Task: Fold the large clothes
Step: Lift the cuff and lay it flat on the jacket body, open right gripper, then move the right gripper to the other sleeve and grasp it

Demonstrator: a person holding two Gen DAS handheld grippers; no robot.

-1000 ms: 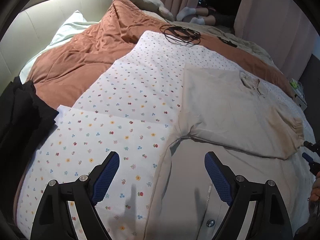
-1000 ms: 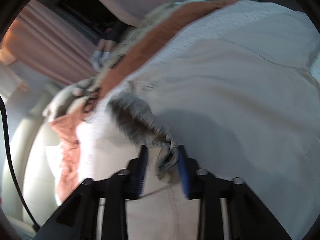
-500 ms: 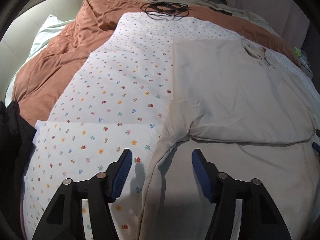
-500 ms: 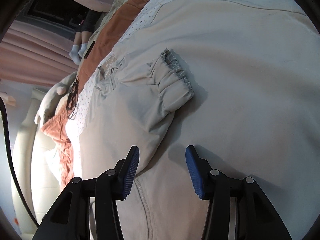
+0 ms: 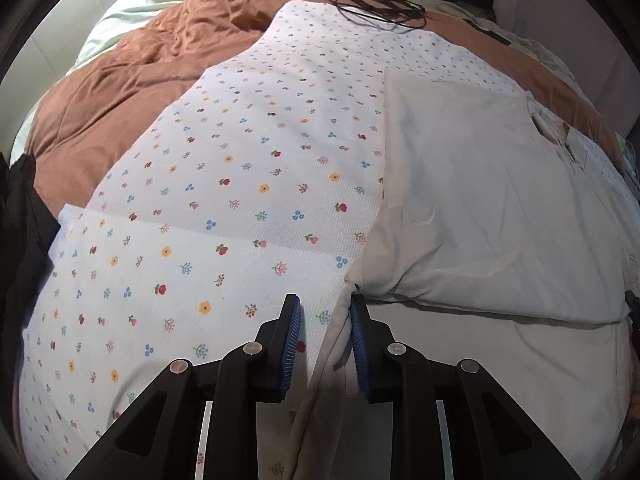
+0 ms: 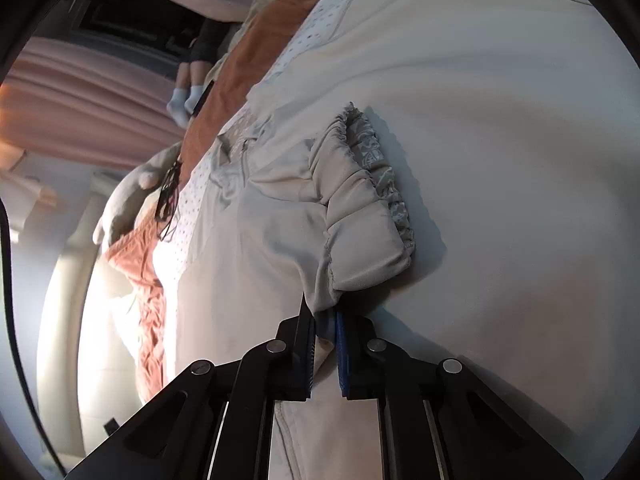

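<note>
A large cream jacket lies spread on a floral sheet on the bed, one sleeve folded across its body. My left gripper points down at the jacket's left edge. Its jaws are closing, and the raised cloth edge stands between them with a gap still showing at the left pad. In the right wrist view the folded sleeve ends in a gathered cuff. Just below the cuff, my right gripper is closing its jaws, and the sleeve's fold fills the narrow gap between the pads.
A rust-brown quilt covers the bed's far left. A coiled black cable lies at the sheet's far end. Dark clothing hangs at the left edge. A person's socked feet rest beyond the bed, by pink curtains.
The left gripper sank toward the jacket's edge and its jaws narrowed around it. The right gripper let the cuff down onto the jacket, then dropped and closed on the sleeve's fold.
</note>
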